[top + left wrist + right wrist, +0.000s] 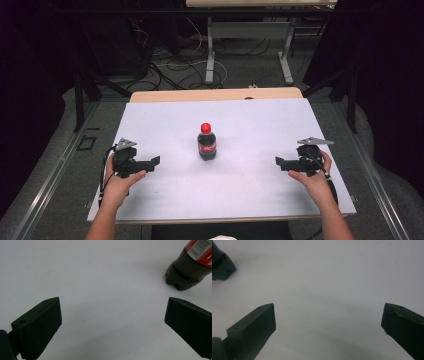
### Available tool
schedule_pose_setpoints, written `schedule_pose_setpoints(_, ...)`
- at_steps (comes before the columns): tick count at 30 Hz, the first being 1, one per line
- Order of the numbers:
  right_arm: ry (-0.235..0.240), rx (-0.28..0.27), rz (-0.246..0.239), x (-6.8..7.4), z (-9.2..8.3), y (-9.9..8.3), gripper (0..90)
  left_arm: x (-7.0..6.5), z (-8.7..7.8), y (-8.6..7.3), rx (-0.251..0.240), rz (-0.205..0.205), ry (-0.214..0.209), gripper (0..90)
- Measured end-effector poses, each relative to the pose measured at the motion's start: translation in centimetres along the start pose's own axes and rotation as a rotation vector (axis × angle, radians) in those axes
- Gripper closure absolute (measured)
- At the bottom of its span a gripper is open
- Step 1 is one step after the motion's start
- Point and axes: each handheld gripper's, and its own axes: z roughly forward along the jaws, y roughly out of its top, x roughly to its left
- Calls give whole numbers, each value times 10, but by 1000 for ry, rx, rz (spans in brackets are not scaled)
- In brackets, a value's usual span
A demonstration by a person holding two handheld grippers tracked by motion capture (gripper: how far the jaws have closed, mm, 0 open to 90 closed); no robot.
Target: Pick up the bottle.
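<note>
A person's left gripper [156,161] rests low over the left side of a white table [165,120], held in the left hand [119,185], its black jaws pointing toward the middle of the table. In the left gripper view the left gripper's [112,315] jaws stand spread wide apart with bare white surface between them, so it is released and grips nothing. Beyond the right-hand jaw, toward the upper right corner of that view, the dark base and red label of a small cola bottle [187,272] appear, apart from the jaw and outside the gap.

The right gripper [278,162] sits over the right side of the table, held in the right hand [315,180], its jaws pointing inward toward the middle. In the right gripper view the right gripper's [328,316] jaws are likewise spread wide with nothing between them, so it is also released. The base of the bottle [222,266] shows at the upper left corner there, well apart from the left-hand jaw.

From above, the bottle [206,142] stands upright with a red cap near the table's centre, between the two grippers, slightly farther from the person than either, touching neither.
</note>
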Motion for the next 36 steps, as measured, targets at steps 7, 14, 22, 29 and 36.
schedule_pose_setpoints(7, 14, -57, -44, 10, -24, 8, 0, -18, -15, 8, -27, 52, -42, 15)
schedule_pose_setpoints(14, 21, -67, -72, 18, -27, 10, 0, -38, -14, 14, -53, 90, -73, 30)
schedule_pose_setpoints(22, 50, -54, -86, 27, -19, 7, 0, -57, -2, 20, -25, 135, -115, 67)
schedule_pose_setpoints(29, 50, -55, -109, 31, -18, 6, 0, -74, 16, 32, -31, 192, -140, 83)
schedule_pose_setpoints(36, 42, -73, -101, 30, -18, 6, 2, -87, 29, 40, -40, 212, -188, 83)
